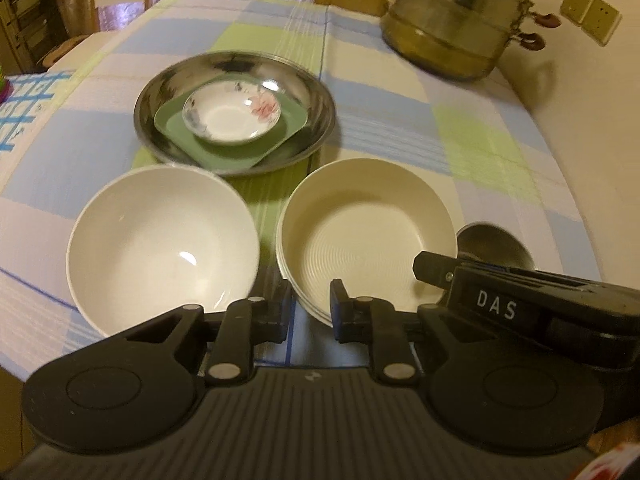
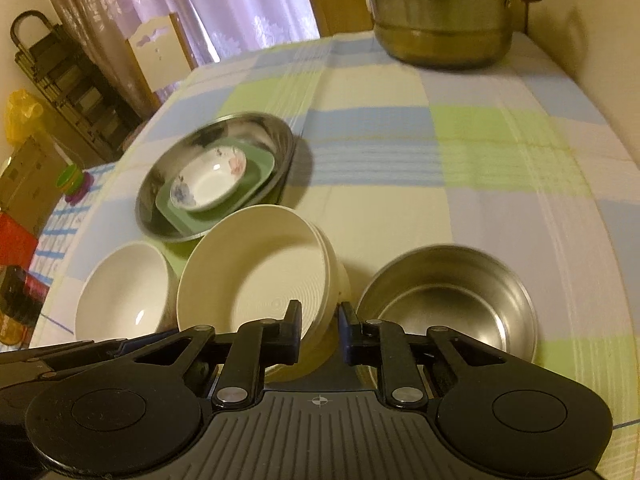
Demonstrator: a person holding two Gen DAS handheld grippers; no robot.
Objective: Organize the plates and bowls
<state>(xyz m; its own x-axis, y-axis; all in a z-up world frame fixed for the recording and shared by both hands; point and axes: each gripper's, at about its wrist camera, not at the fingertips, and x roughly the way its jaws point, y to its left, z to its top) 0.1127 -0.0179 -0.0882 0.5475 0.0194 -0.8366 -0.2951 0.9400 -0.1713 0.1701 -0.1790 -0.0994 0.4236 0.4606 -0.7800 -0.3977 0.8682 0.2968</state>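
In the left wrist view, your left hand-held gripper hangs over the near edge of the counter with its jaws narrow and nothing between them. The stack of ribbed cream bowls is the landmark: its near rim sits just beyond your right-hand fingertip. The smooth white bowl stands just left of the stack, apart from it. Behind the stack lies the steel basin, holding a green square plate with a small flowered bowl on it. Your right hand-held gripper reaches over the stack's right rim, and a small steel bowl shows just right of the stack.

In the right wrist view, your right hand-held gripper has its jaws narrow. The stack of ribbed cream bowls tilts, and its near right rim lies between the fingertips; you cannot tell whether the pads press it. The small steel bowl stands just right of the stack, the smooth white bowl just left, the steel basin behind it.
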